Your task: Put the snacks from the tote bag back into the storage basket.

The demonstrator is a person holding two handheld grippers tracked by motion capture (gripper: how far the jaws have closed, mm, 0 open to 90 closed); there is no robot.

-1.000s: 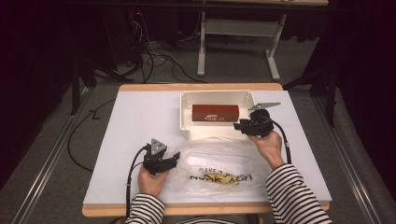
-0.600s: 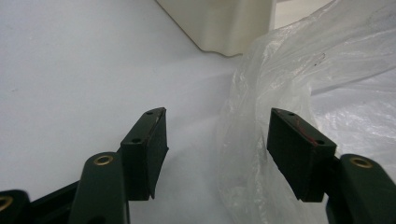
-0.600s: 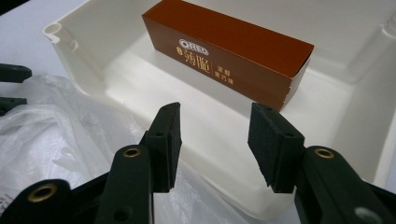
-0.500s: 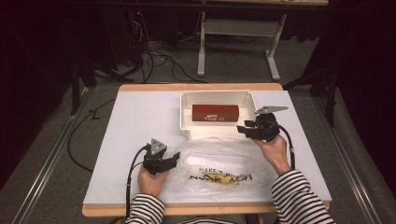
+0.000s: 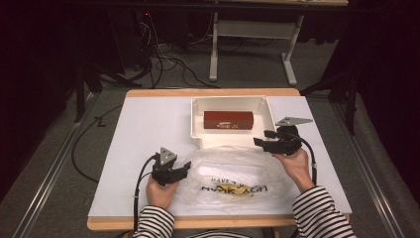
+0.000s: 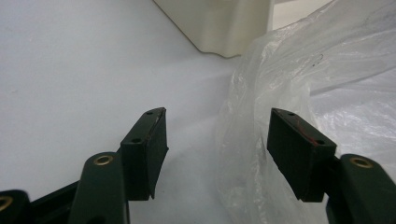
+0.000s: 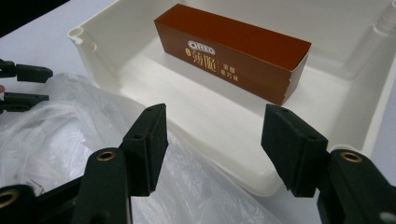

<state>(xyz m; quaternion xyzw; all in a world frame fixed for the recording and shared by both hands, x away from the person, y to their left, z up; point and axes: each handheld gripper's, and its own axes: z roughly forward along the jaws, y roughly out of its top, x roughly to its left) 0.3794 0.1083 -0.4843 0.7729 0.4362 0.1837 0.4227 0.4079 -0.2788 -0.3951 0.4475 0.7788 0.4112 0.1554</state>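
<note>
A white-topped bench [image 5: 148,129] has bare surface on its left half. A white tray [image 5: 198,124] sits at the back centre, with a brown Oreo box [image 5: 228,120] lying flat inside it. A crumpled clear plastic bag [image 5: 233,173] lies just in front of the tray, touching its near wall. The left tongs [image 5: 185,167] stand apart, the bag's left edge between them, unpinched. The right tongs [image 5: 258,142] have just been opening and stand apart, empty, over the tray's near right corner.

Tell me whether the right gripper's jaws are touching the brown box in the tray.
Apart. In the right gripper view the right gripper has its jaws wide open short of the tray, with bare tray floor before the brown box.
</note>
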